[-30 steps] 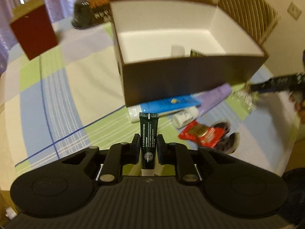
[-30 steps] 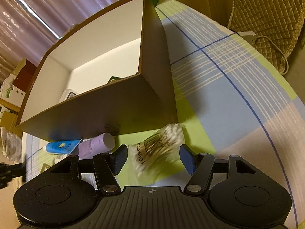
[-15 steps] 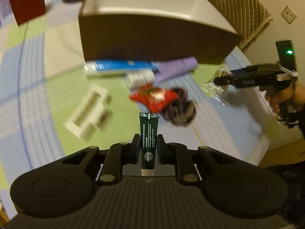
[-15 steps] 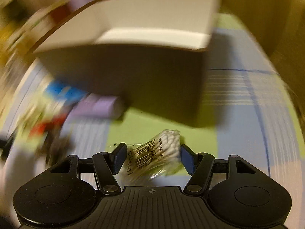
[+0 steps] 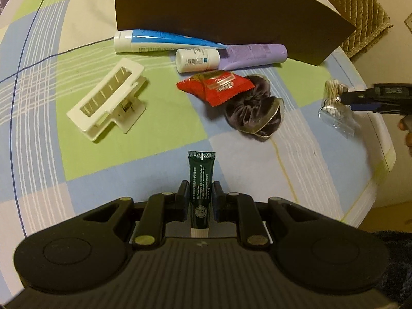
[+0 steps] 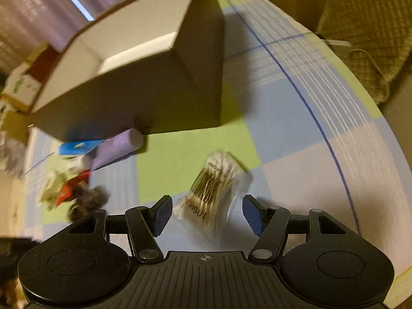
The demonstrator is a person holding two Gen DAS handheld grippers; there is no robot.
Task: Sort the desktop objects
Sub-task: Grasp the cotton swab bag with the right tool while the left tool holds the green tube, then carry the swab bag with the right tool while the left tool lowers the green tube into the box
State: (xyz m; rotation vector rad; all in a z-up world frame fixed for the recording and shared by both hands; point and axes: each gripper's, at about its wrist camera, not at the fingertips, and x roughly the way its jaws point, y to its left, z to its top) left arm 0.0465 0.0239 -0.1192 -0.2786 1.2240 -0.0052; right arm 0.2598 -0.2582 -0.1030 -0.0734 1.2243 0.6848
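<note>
The left gripper (image 5: pixel 200 200) clamps a dark green tube (image 5: pixel 200 180) above the checked tablecloth (image 5: pixel 38 134). The right gripper (image 6: pixel 206 212), jaws spread, straddles a bag of cotton swabs (image 6: pixel 213 193) lying on the cloth. Farther off lie a white hair clip (image 5: pixel 108 97), red packet (image 5: pixel 216 85) and purple scrunchie (image 5: pixel 255 110), then tubes against the brown box (image 5: pixel 219 13).

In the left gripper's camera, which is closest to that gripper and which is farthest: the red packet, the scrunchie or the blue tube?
From the left gripper, which is shut on a green tube:
1. Scrunchie, ahead and to the right.
2. Red packet, just behind, overlapping the scrunchie.
3. Blue tube, farthest, against the box.
</note>
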